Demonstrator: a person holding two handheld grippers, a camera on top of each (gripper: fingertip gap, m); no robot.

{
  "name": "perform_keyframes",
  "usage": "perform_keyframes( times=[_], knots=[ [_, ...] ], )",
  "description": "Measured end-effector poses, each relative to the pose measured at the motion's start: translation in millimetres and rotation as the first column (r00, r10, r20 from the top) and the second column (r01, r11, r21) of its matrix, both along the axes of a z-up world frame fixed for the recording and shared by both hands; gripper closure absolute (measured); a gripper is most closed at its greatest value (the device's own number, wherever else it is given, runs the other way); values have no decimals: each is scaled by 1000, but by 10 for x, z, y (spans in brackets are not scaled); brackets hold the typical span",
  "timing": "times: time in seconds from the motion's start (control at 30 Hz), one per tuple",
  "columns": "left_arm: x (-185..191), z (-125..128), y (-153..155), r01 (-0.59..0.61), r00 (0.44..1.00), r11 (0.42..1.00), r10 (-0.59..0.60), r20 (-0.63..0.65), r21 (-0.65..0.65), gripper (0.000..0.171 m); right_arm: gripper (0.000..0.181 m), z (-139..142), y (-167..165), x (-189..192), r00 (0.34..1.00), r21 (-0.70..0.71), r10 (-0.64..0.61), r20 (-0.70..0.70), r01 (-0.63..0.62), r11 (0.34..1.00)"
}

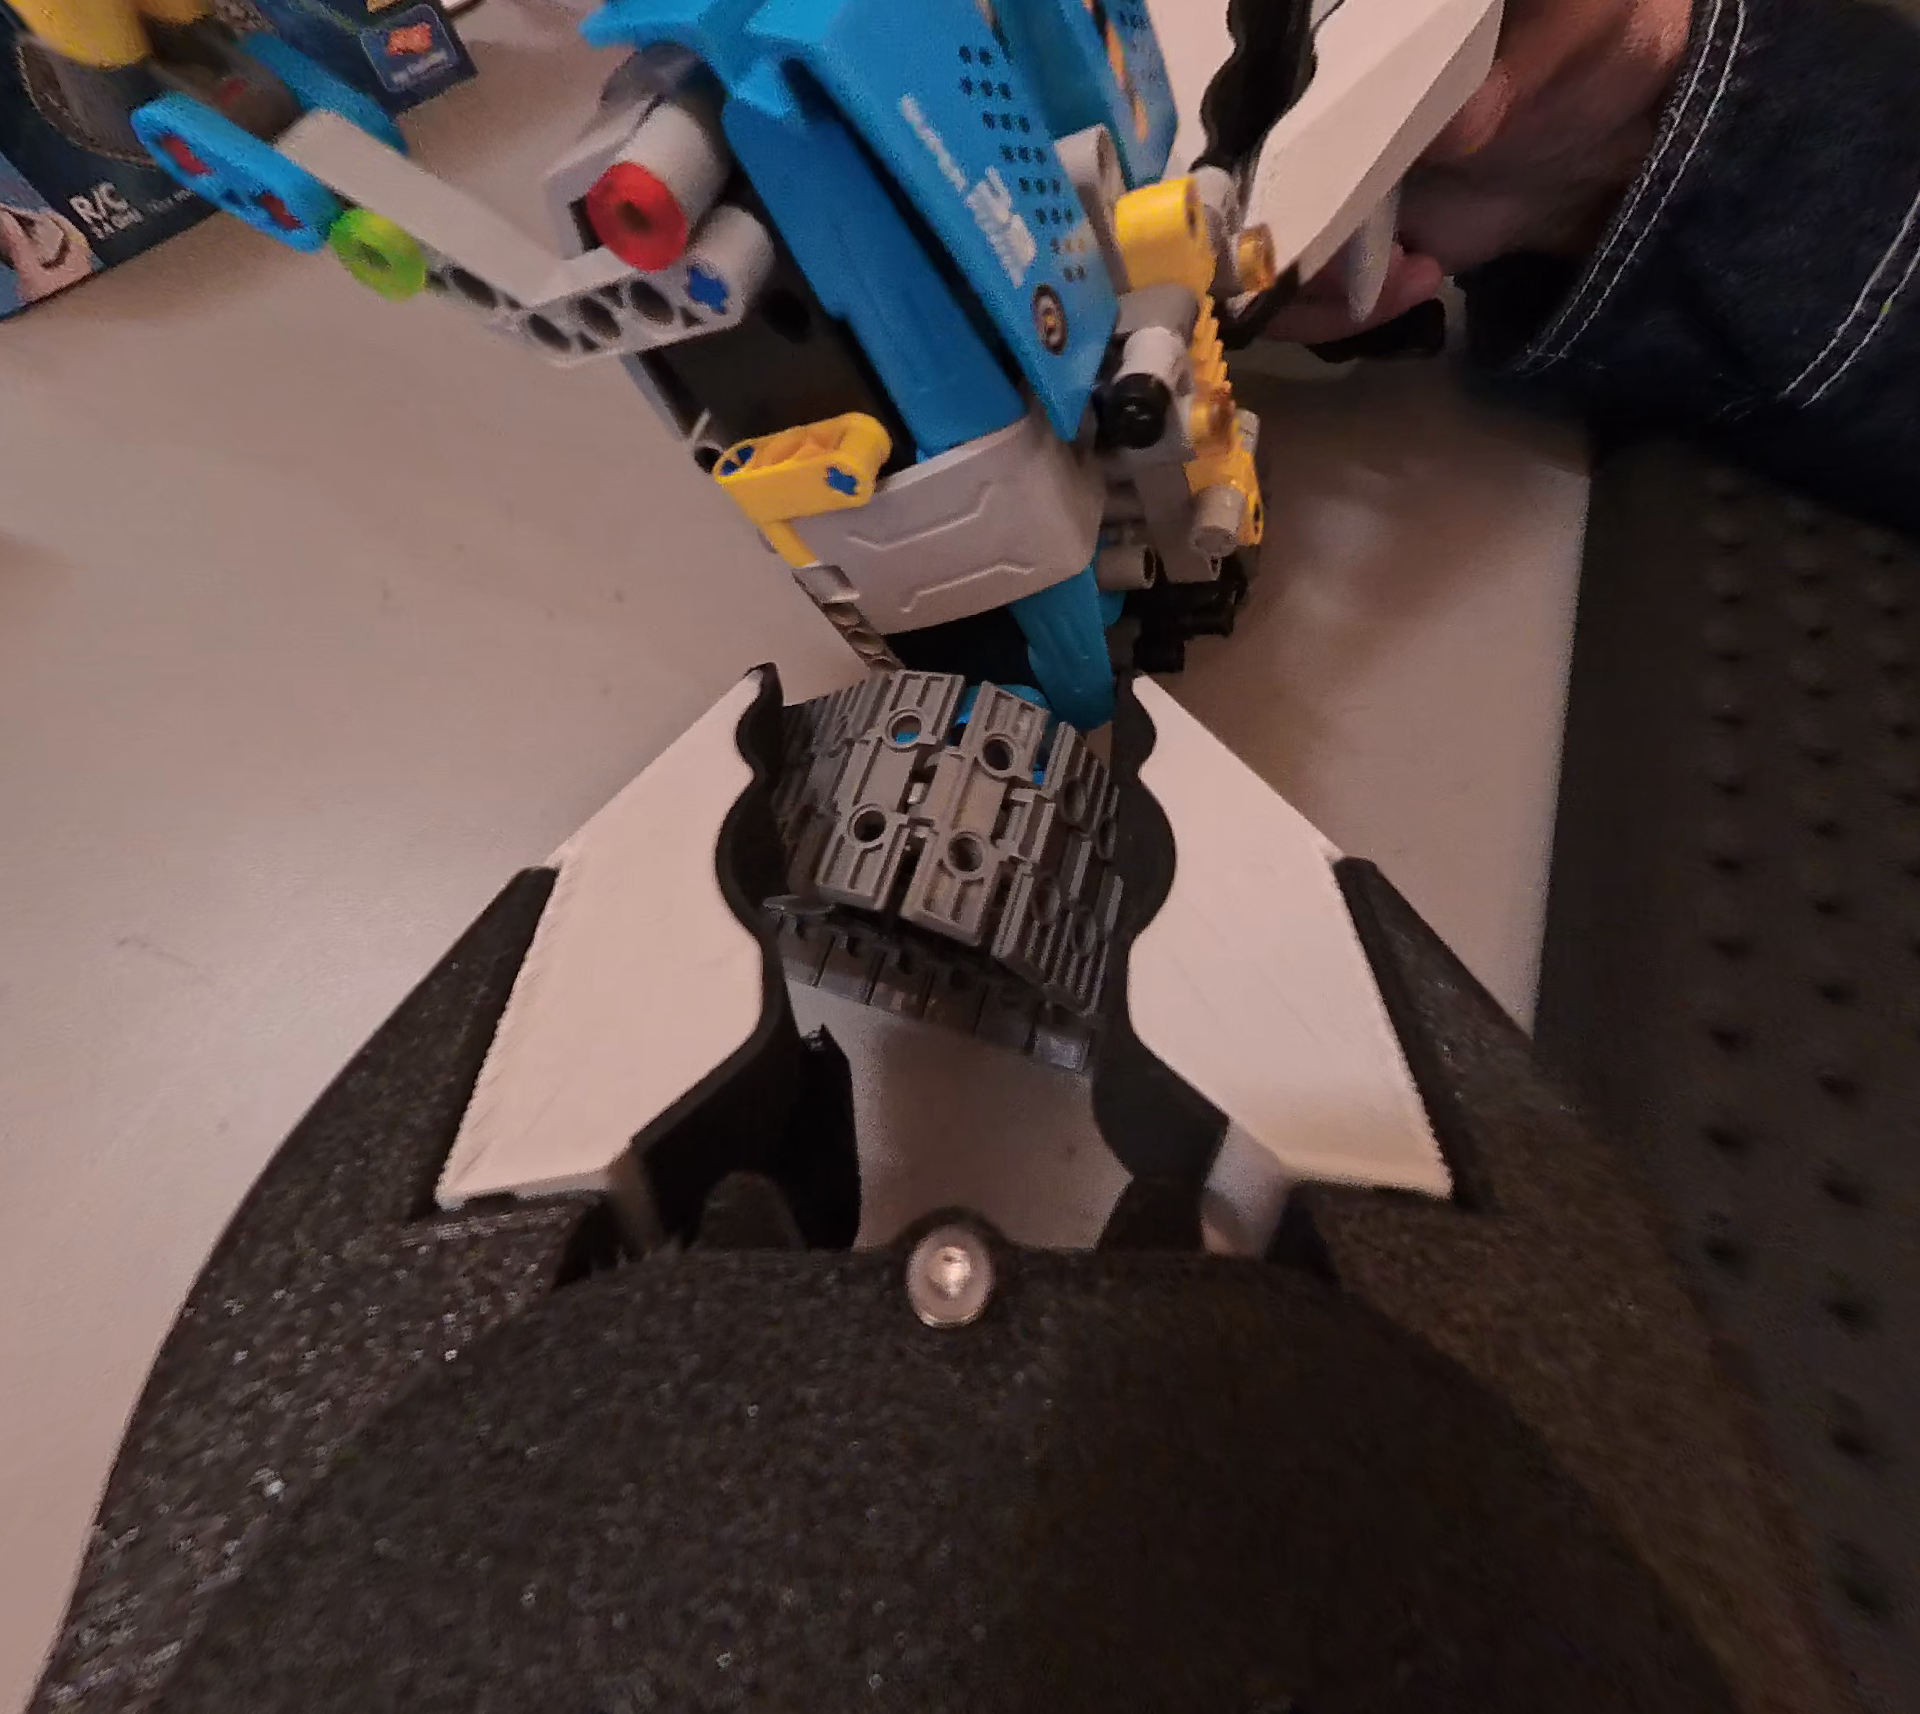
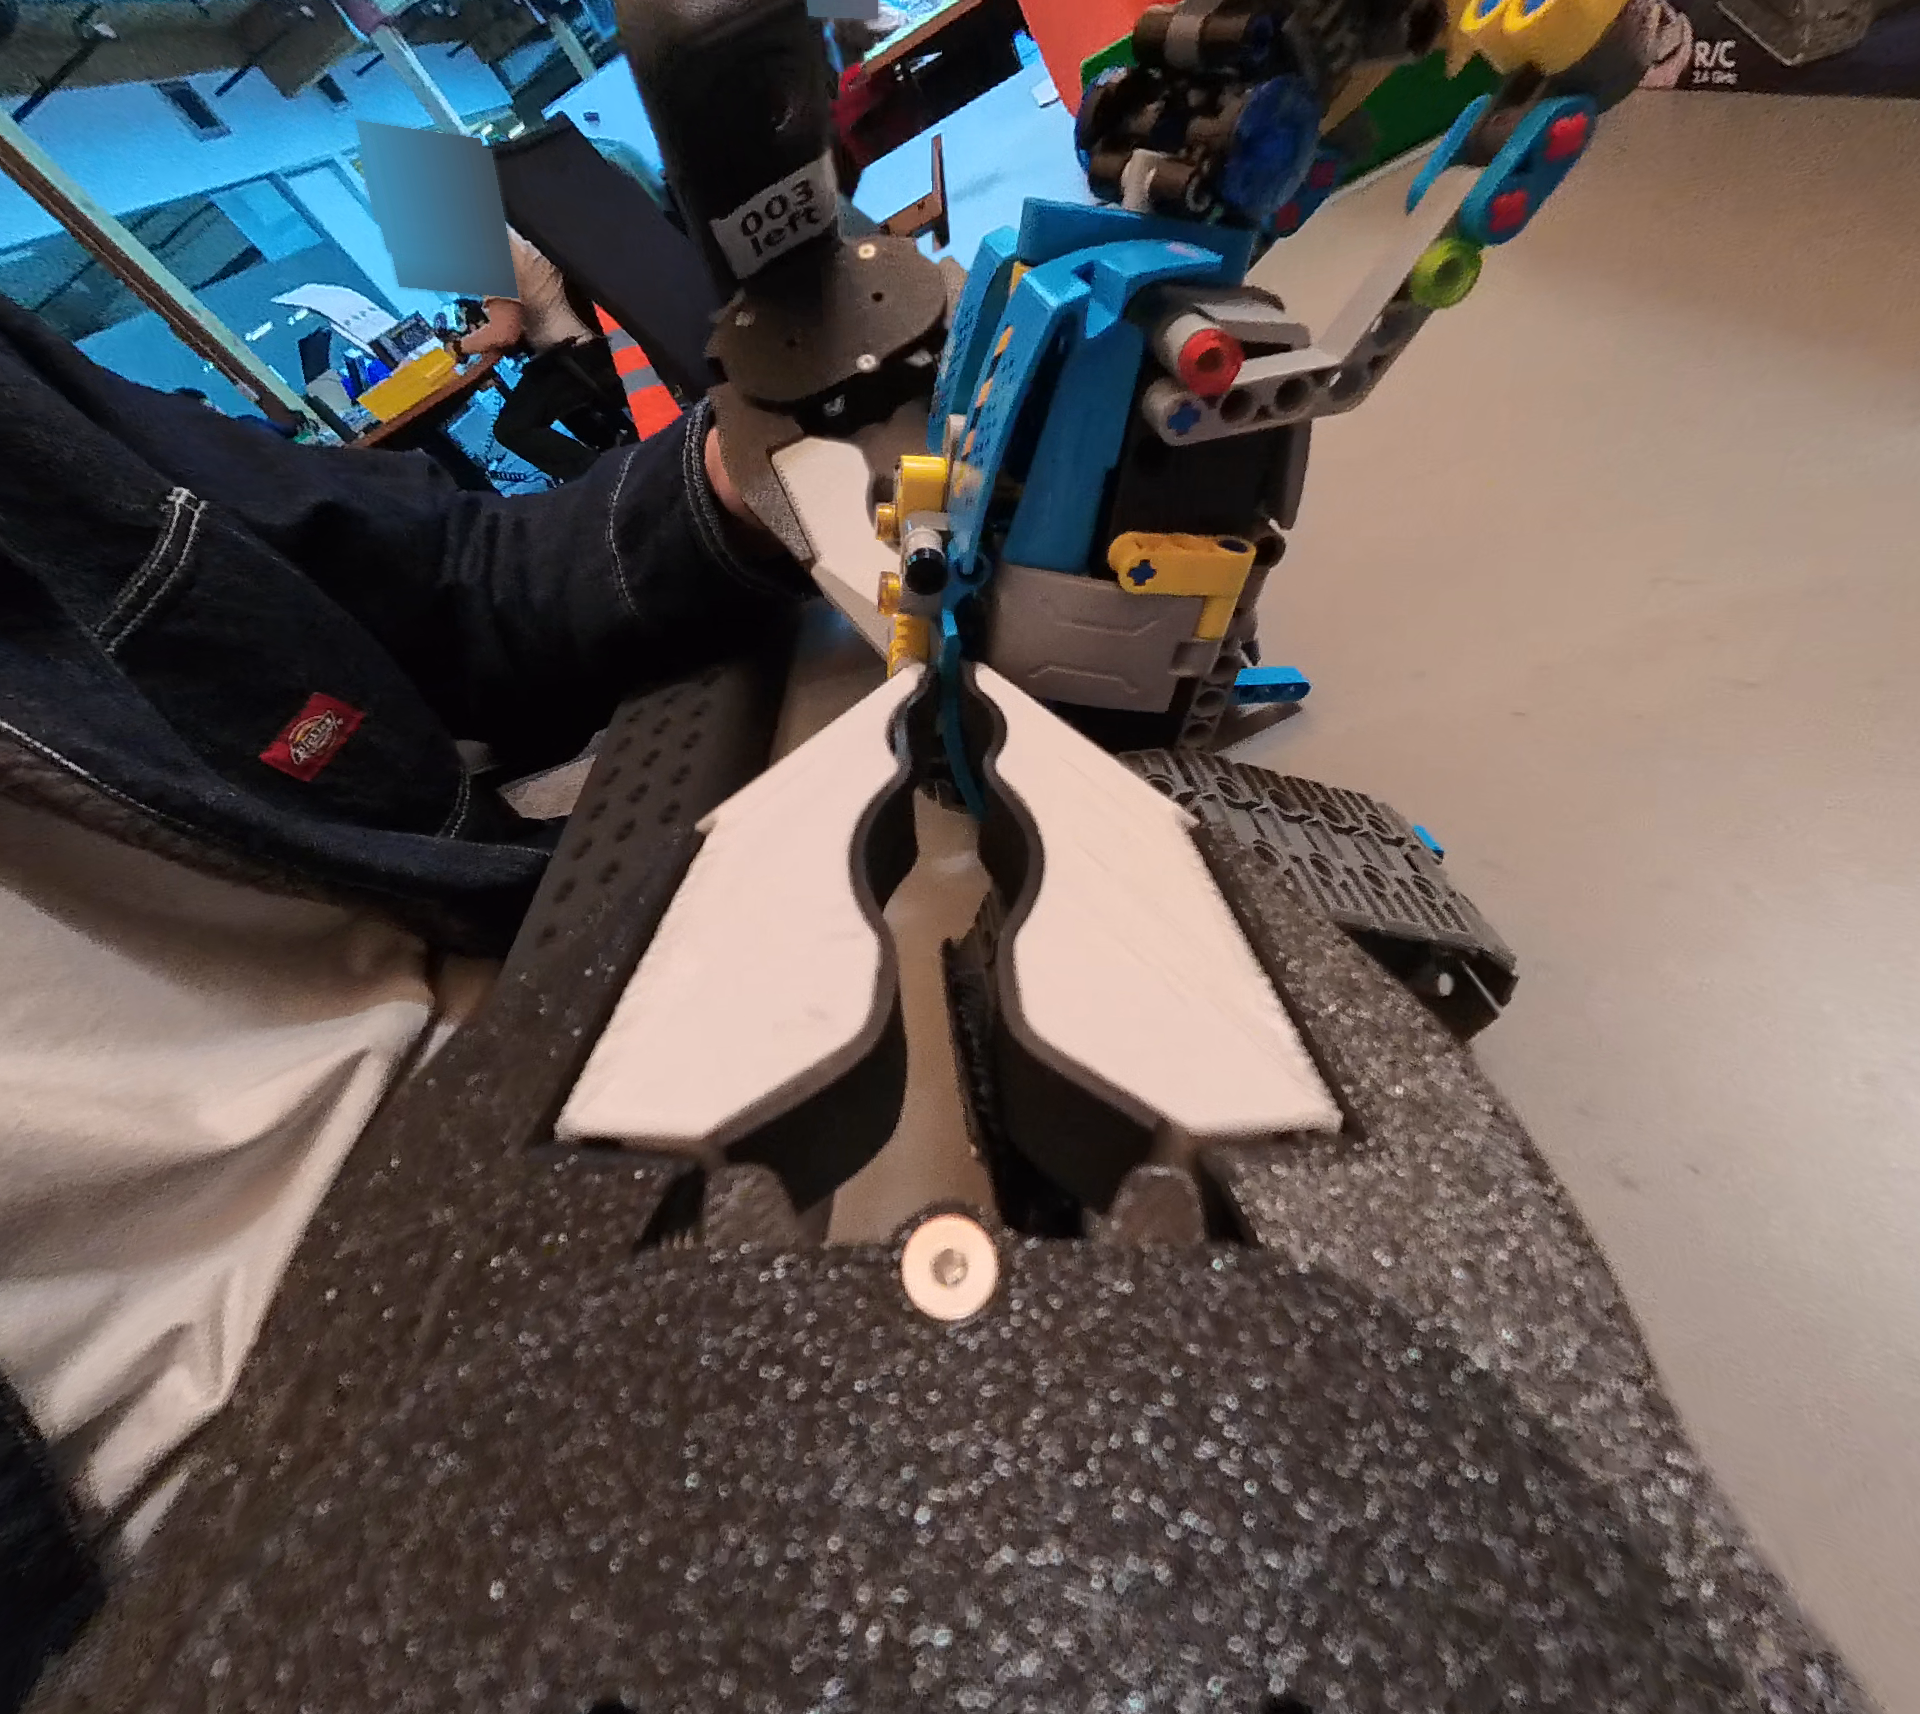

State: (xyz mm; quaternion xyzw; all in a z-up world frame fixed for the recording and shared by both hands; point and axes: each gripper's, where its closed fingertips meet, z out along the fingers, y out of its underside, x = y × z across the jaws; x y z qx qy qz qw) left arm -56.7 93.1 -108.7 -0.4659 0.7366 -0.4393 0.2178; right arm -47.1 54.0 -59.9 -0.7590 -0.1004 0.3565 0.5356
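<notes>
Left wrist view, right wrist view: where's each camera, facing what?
Left wrist view: on the left gripper, facing its fingers closed on the grey track of the toy robot; hand and denim sleeve upper right.
Right wrist view: on the right gripper, fingers pinching the blue strut; denim sleeve at left.
Shared: toy robot, both grippers.

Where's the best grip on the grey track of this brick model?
Take the grey track across its width at the curved end, coming in along its length. Its side edges are straight and parallel, and the left hand-held gripper closes on them there. Avoid the thin blue strip that the right hand-held gripper pinches: it looks flexible.
</notes>
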Motion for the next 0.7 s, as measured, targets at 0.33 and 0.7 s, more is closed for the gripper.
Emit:
perform_keyframes(
  times=[0.33, 0.7],
  knots=[
    [-45, 6, -24, 48, 998, 998, -50, 41, 32, 114, 180, 6, -69, 21, 998, 27, 51, 46, -52, 998],
    [-46, 6, -70, 51, 998, 998, -53, 38, 31, 114, 178, 11, -86, 12, 999, -2, 44, -4, -44, 999]
  ],
)
